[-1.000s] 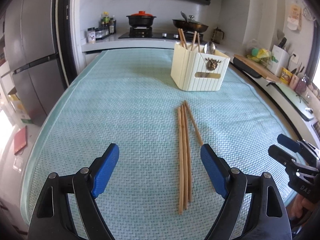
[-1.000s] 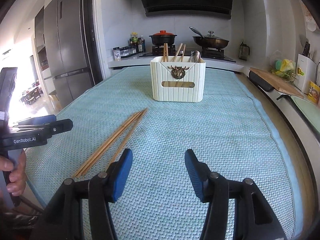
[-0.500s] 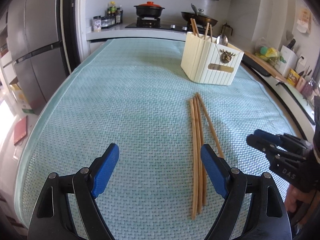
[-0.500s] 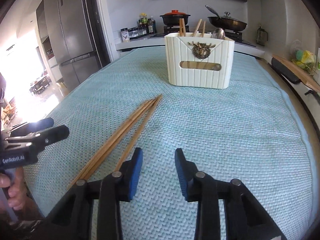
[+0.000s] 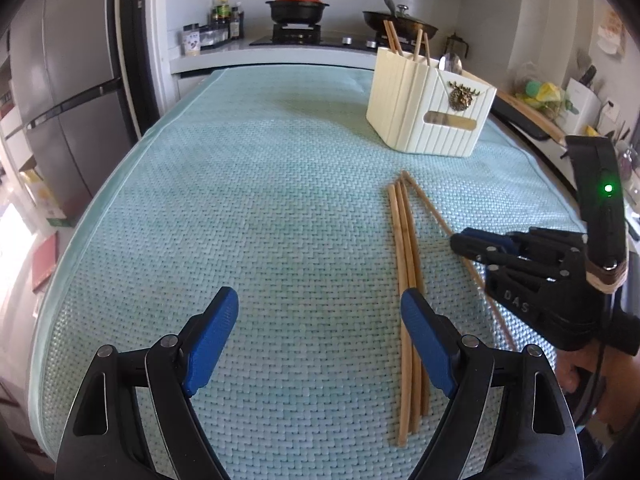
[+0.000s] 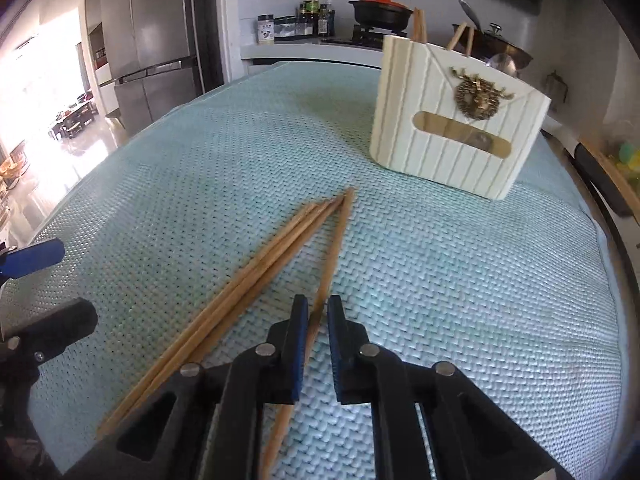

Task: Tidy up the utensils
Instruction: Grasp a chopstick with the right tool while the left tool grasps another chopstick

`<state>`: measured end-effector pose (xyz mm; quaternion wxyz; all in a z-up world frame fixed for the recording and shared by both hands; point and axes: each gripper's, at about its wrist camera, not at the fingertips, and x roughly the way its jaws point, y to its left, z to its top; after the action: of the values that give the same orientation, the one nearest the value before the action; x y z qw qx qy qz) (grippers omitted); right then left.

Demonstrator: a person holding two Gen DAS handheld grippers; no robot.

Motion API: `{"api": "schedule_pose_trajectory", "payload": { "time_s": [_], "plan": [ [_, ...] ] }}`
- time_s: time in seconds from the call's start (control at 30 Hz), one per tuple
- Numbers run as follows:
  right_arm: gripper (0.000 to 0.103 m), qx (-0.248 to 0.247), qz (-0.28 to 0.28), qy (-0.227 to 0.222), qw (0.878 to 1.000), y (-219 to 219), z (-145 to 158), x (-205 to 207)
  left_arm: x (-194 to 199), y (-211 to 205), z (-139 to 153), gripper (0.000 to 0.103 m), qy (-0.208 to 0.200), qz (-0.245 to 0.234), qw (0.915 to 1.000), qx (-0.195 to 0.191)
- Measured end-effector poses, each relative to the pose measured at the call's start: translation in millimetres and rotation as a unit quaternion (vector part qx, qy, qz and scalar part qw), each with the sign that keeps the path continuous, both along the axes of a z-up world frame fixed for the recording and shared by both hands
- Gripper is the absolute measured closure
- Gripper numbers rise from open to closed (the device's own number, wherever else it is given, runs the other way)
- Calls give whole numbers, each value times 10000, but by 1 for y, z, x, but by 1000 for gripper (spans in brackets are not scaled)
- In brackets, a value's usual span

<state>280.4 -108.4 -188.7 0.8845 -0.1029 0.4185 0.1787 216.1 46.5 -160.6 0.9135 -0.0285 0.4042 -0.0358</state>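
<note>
Several wooden chopsticks [image 5: 406, 264] lie on a teal woven mat [image 5: 260, 216]; three lie bunched together [image 6: 256, 272] and one lies apart to their right [image 6: 334, 252]. My right gripper [image 6: 318, 312] is low over the mat with its jaws nearly closed around that single chopstick, a narrow gap still showing on each side. It also shows in the left wrist view [image 5: 464, 240]. My left gripper [image 5: 320, 320] is open and empty, just left of the bunch. A cream ribbed utensil holder [image 5: 428, 116] with chopsticks and a spoon stands upright at the back.
A stove counter with a red-lidded pot [image 5: 298, 8] and a wok [image 5: 400, 20] runs behind the table. A fridge [image 5: 60, 92] stands on the left. A side counter with a cutting board [image 5: 528, 116] runs along the right.
My right gripper has moved forward and left onto the single chopstick and its jaws have narrowed from wide open to nearly closed. My left gripper has shifted a little and stays open.
</note>
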Motion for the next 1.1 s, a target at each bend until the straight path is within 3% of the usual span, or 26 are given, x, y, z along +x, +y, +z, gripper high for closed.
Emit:
{"api": "schedule_pose_trajectory", "payload": {
  "time_s": [0.3,0.53,0.8,0.87,0.93,1.1],
  "plan": [
    [93,-269,-944,-27,9952,-87,-1,-31,40,-29,-18,18,223,-442,9985,214],
    [93,-255,-1185,-60,9926,-121,1,-53,57,-35,-32,18,436,-386,9972,465],
    [91,103,-817,-172,9965,-110,15,-57,59,-28,-29,18,486,-352,9972,443],
    [82,235,-643,-135,9976,-102,18,-53,62,-25,-29,18,518,-322,9974,388],
    [65,357,-441,-133,9983,-92,20,-49,63,-21,-28,18,542,-328,9976,289],
    [65,249,24,-38,9997,-63,16,-27,72,-12,-22,18,612,-455,9970,-114]
  ]
}}
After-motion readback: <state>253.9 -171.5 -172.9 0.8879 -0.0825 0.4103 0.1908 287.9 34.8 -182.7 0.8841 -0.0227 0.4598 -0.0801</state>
